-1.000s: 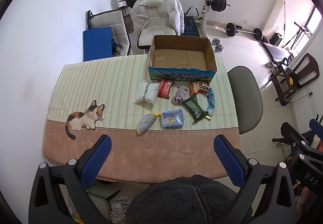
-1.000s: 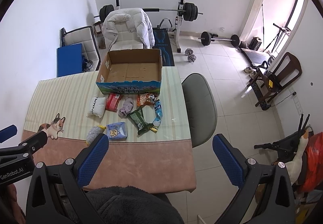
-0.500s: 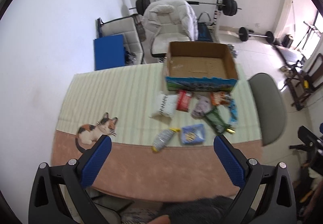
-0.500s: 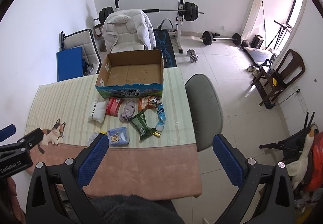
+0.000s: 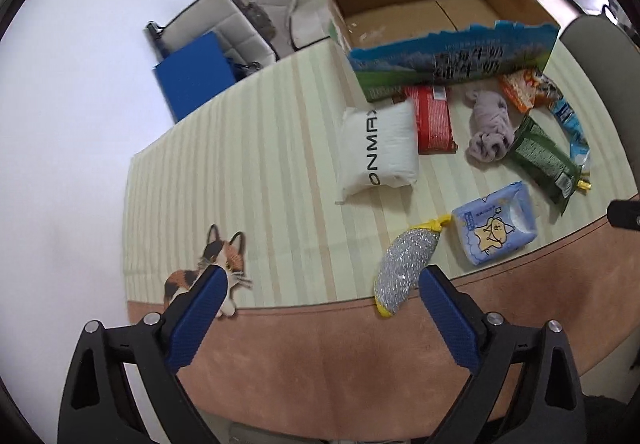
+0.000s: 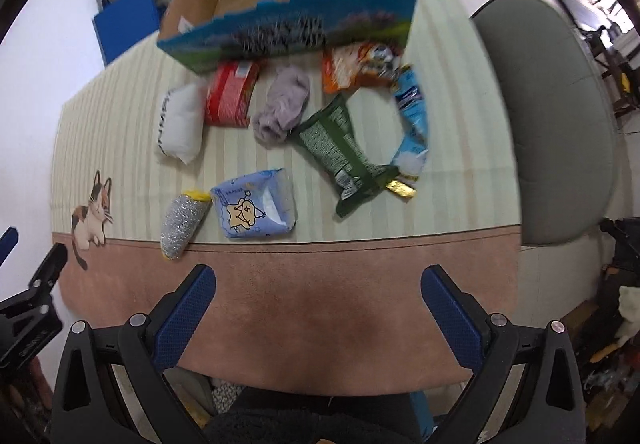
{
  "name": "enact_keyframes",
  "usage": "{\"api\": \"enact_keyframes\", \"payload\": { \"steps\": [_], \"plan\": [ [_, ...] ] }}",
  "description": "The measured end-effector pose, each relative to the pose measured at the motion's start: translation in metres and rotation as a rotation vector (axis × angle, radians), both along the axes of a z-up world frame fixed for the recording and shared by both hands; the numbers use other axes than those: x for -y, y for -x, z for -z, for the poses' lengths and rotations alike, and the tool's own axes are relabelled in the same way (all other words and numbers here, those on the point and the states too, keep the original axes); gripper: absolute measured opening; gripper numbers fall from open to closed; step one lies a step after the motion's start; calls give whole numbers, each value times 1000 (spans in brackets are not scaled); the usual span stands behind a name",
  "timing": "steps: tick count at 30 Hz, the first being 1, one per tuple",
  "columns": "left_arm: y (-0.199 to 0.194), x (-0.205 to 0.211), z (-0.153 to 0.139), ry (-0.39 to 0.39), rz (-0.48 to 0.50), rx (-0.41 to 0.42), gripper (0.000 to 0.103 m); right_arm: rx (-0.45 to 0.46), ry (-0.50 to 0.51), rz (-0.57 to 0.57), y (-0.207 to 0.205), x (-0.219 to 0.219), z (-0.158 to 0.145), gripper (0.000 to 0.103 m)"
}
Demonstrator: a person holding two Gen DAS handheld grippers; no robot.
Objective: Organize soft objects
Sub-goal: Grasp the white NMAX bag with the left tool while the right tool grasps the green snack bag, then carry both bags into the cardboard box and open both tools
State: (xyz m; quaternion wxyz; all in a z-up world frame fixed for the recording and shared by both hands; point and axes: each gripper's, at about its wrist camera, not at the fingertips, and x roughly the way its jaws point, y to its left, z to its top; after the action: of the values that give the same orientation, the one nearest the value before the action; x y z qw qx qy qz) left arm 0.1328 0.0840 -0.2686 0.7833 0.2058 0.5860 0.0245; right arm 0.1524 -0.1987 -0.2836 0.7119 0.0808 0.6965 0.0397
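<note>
The soft things lie loose on the table [image 6: 320, 308], in a cluster just near of the open box [image 5: 440, 16], which stands at the far edge with nothing in it. Closest to the box runs a row: a white pouch [image 5: 378, 148] at the left, a red packet [image 5: 434, 116] touching its right side, a lilac cloth [image 5: 490, 126] bunched up next, then an orange packet [image 6: 356, 66] whose far end reaches the box wall. A green packet [image 6: 340, 146] lies slantwise right of the cloth, and a blue-white wrapper [image 6: 412, 120] curves along its right side; a small gold packet [image 6: 400, 188] shows at their near ends. Nearer still, by the line where the striped cloth turns pink, a silver scrubber [image 5: 404, 268] with a yellow tip lies just left of a blue tissue pack [image 5: 494, 224], the two almost touching.

The left gripper [image 5: 320, 320] hangs over the near left of the table, tilted down, jaws wide and just closing a little, with nothing between them; its right finger sits in front of the scrubber in the view, whether it touches I cannot tell. The right gripper [image 6: 318, 318] points down over the pink near edge, jaws wide and empty.

A printed cat [image 6: 92, 212] marks the left of the tablecloth. A grey chair [image 6: 552, 116] stands right of the table.
</note>
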Motion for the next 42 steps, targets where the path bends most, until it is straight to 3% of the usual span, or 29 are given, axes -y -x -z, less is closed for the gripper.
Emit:
{"api": "enact_keyframes", "payload": {
  "steps": [4,7,8,11,14,20,25,27,33,38,41,42],
  "plan": [
    [-40,-2,29,23,22,-47,98,-11,55,-35,-35,-3,34,103],
    [-80,-6,49,113,-1,-109,98,-21,29,-6,-61,-3,47,103],
    [-98,-9,56,183,-19,-141,98,-24,23,-1,-69,-4,49,103],
    [-136,-15,74,289,-55,-197,98,-20,-21,20,-96,-10,58,103],
    [-171,-11,99,325,-48,-249,98,-16,-72,54,-119,-14,69,103],
    [-198,12,154,313,16,-379,98,-39,-92,61,-145,-24,91,97],
    [-184,31,177,133,120,-341,97,-53,-56,30,-138,-20,101,94],
    [-176,31,176,104,137,-299,87,-60,-31,4,-130,-16,103,94],
    [-159,-5,164,211,6,-319,77,-98,41,-83,-113,-23,117,94],
    [-137,-44,161,275,-125,-326,74,-152,62,-101,-105,-34,141,73],
    [-135,-57,158,306,-175,-321,71,-177,131,-126,-98,-42,156,45],
    [-134,-60,156,313,-184,-317,70,-177,138,-122,-96,-42,158,41]
  ]
}}
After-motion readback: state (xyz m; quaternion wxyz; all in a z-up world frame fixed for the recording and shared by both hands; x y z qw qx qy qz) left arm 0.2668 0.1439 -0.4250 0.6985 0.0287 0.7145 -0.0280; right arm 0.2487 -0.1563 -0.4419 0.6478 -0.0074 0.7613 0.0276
